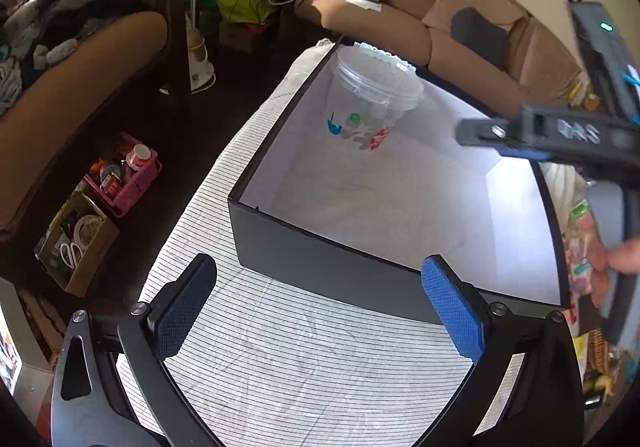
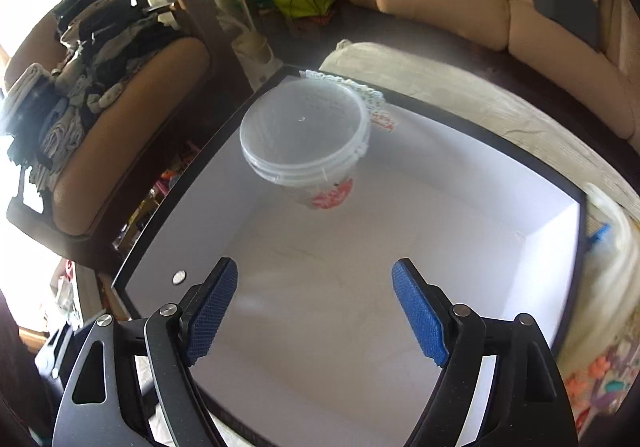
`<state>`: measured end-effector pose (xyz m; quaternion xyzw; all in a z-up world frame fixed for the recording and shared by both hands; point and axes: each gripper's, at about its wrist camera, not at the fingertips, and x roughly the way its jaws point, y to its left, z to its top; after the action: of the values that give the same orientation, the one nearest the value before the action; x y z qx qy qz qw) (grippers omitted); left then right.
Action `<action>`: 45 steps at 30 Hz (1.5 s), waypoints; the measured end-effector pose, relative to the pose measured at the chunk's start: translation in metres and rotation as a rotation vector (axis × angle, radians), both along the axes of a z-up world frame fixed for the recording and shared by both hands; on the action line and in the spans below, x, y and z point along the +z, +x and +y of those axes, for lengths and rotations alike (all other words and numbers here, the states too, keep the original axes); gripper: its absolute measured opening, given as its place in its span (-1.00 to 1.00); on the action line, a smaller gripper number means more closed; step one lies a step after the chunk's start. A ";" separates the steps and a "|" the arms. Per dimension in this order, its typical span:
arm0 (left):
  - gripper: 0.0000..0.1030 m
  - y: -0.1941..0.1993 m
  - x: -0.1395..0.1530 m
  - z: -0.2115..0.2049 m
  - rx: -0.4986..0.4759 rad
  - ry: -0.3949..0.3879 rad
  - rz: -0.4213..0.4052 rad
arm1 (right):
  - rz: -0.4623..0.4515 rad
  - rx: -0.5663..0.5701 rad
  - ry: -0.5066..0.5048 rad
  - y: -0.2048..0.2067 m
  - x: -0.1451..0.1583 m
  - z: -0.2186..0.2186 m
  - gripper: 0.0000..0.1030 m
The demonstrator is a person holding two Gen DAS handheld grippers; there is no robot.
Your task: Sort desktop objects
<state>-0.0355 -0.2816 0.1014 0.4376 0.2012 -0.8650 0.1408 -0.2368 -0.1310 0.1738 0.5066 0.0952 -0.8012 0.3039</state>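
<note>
Blue-padded left tongs (image 1: 318,301) hover spread and empty above the striped white cloth (image 1: 288,359) covering the worktop, just short of the near wall of the black-walled, white-lined open box (image 1: 320,259). Right tongs (image 2: 316,311) hang over the box interior, jaws spread, nothing between the pads.

Task status: one item is sorted. The clear plastic tub with snap-on lid and printed coloured figures (image 2: 304,135) stands inside the box, in its far left corner, close to both walls. A small round silver disc (image 2: 179,277), possibly a coin, lies on the box floor beside the left wall; this cannot be confirmed. The rest of the box floor is bare.

Remaining work, as a judgement: colourful items (image 1: 582,247) near the right edge of the worktop appear still unsorted; they are too blurred to identify.

Orientation: the tub stands upright, lid uppermost, long axis vertical, tapering toward its base.
</note>
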 end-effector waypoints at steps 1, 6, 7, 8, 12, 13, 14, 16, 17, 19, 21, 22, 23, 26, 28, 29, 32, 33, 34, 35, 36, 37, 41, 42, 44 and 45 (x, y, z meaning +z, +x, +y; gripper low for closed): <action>1.00 0.000 0.000 0.001 0.004 -0.007 0.001 | 0.019 0.001 0.000 0.009 0.002 0.007 0.61; 1.00 0.001 0.005 0.003 0.020 -0.047 0.009 | 0.014 -0.015 -0.008 0.041 -0.006 0.028 0.62; 1.00 0.002 0.006 0.004 0.022 -0.048 0.012 | 0.010 -0.020 -0.010 0.044 -0.009 0.027 0.62; 1.00 0.003 0.007 0.004 0.023 -0.049 0.017 | 0.008 -0.024 -0.015 0.049 -0.011 0.029 0.62; 1.00 0.006 0.015 0.011 0.024 -0.097 0.024 | 0.025 -0.036 -0.039 0.063 -0.007 0.043 0.62; 1.00 0.006 0.017 0.014 0.023 -0.113 0.024 | 0.033 -0.041 -0.047 0.067 -0.004 0.046 0.62; 1.00 0.007 0.020 0.016 0.019 -0.119 0.028 | 0.040 -0.043 -0.050 0.071 -0.002 0.049 0.62; 1.00 0.007 0.026 0.020 0.008 -0.116 0.044 | 0.052 -0.044 -0.051 0.077 0.002 0.055 0.62; 1.00 0.008 0.029 0.022 0.002 -0.117 0.052 | 0.062 -0.043 -0.054 0.082 0.005 0.058 0.62; 1.00 0.009 0.034 0.029 -0.014 -0.137 0.066 | 0.079 -0.041 -0.059 0.090 0.011 0.064 0.62; 1.00 0.011 0.039 0.036 -0.027 -0.157 0.080 | 0.098 -0.042 -0.065 0.099 0.017 0.072 0.62; 1.00 0.012 0.040 0.040 -0.031 -0.159 0.088 | 0.105 -0.042 -0.067 0.102 0.019 0.075 0.62; 1.00 0.013 0.042 0.044 -0.035 -0.161 0.095 | 0.115 -0.041 -0.067 0.107 0.022 0.079 0.62; 1.00 0.018 0.045 0.059 -0.039 -0.184 0.098 | 0.141 -0.037 -0.072 0.124 0.032 0.094 0.62; 1.00 0.019 0.049 0.074 -0.042 -0.215 0.092 | 0.151 -0.035 -0.080 0.134 0.037 0.105 0.62; 1.00 0.018 0.051 0.081 -0.047 -0.233 0.085 | 0.157 -0.035 -0.083 0.139 0.040 0.111 0.62; 1.00 0.019 0.064 0.105 -0.074 -0.255 0.087 | 0.179 -0.034 -0.072 0.155 0.050 0.131 0.62; 1.00 0.021 0.069 0.113 -0.088 -0.255 0.097 | 0.188 -0.035 -0.070 0.160 0.054 0.138 0.62; 1.00 0.024 0.072 0.121 -0.101 -0.256 0.104 | 0.196 -0.037 -0.072 0.164 0.057 0.144 0.62; 1.00 0.027 0.076 0.131 -0.119 -0.256 0.111 | 0.209 -0.041 -0.075 0.169 0.061 0.154 0.62; 1.00 0.030 0.078 0.140 -0.140 -0.252 0.116 | 0.222 -0.046 -0.078 0.174 0.065 0.163 0.62; 1.00 0.034 0.079 0.151 -0.167 -0.243 0.121 | 0.235 -0.053 -0.081 0.178 0.068 0.175 0.63; 1.00 0.045 0.071 0.193 -0.252 -0.247 0.115 | 0.299 -0.119 -0.083 0.198 0.075 0.234 0.68; 1.00 0.047 0.067 0.203 -0.270 -0.253 0.109 | 0.308 -0.141 -0.080 0.201 0.074 0.248 0.68; 1.00 0.052 0.057 0.226 -0.302 -0.248 0.101 | 0.315 -0.184 -0.077 0.209 0.067 0.277 0.69; 1.00 0.054 0.052 0.235 -0.315 -0.239 0.099 | 0.315 -0.204 -0.076 0.213 0.060 0.291 0.69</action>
<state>0.0182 -0.0465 0.1533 0.4009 0.0331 -0.9144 0.0448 -0.0235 0.1601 0.2343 0.3702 0.0592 -0.9002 0.2214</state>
